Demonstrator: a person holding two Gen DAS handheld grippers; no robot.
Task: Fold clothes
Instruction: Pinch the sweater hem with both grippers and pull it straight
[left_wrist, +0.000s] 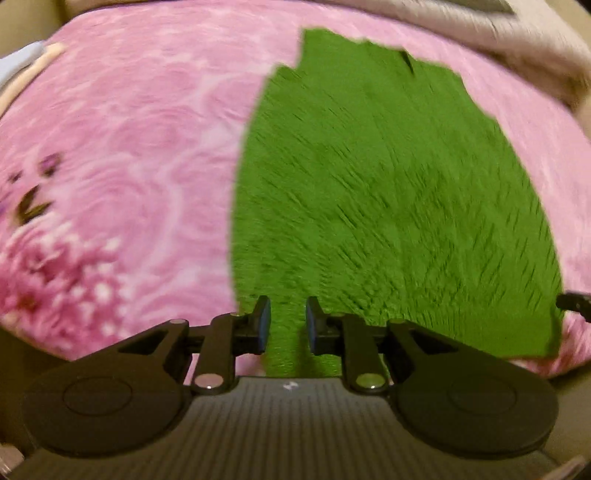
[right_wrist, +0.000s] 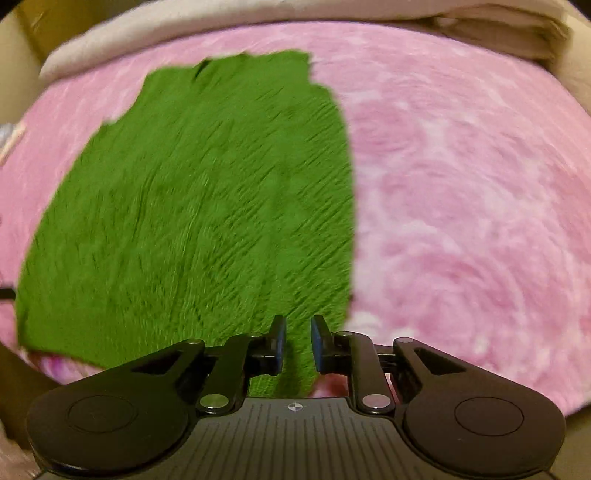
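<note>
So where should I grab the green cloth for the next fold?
Probably take the green cloth at its near hem, one tool per corner, coming from above. It lies flat on the pink blanket, and that near edge sits right under both tools.

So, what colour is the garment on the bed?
Green garment, clearest in the right wrist view.

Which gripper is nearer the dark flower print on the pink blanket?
Left. The left gripper hangs over the green cloth's edge facing the flower print; the right gripper is over the opposite edge.
</note>
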